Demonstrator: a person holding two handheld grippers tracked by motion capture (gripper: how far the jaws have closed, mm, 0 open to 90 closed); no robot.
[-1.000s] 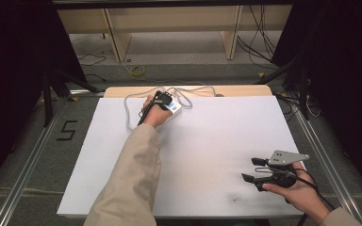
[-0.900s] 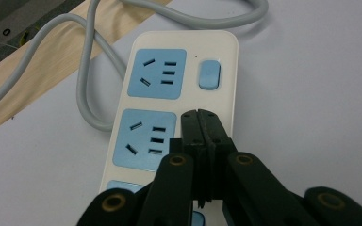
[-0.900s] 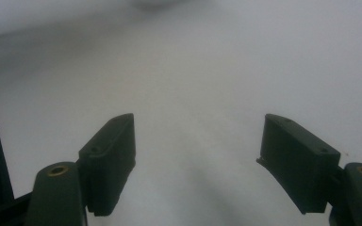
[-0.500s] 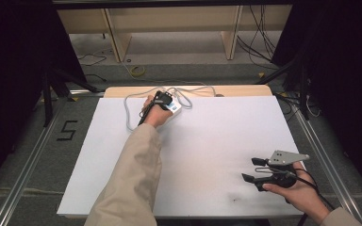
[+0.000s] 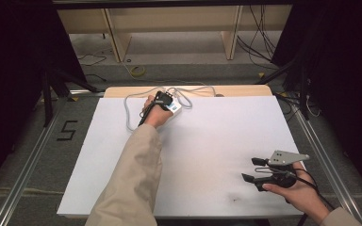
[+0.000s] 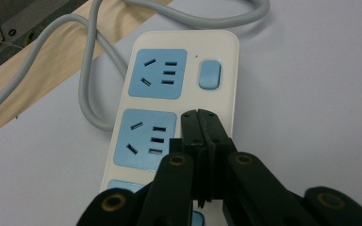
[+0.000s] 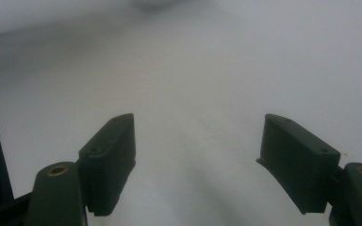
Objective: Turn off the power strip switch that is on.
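A white power strip (image 6: 179,94) with blue socket faces and a blue switch (image 6: 210,74) lies at the table's far edge (image 5: 173,106). Its grey cable (image 6: 87,89) loops off over the wooden edge. My left gripper (image 6: 199,114) is shut, its tips pressed together just above the strip, beside the second socket and below the switch; whether they touch the strip I cannot tell. In the high view that left gripper (image 5: 161,100) sits over the strip. My right gripper (image 5: 253,170) stands open near the front right corner, with nothing between its jaws (image 7: 198,155).
The white table top (image 5: 217,141) has a wooden strip (image 5: 235,90) along its far edge. Wooden shelving (image 5: 169,23) and loose cables on the floor lie beyond. A dark smudge (image 5: 235,199) marks the table near the front.
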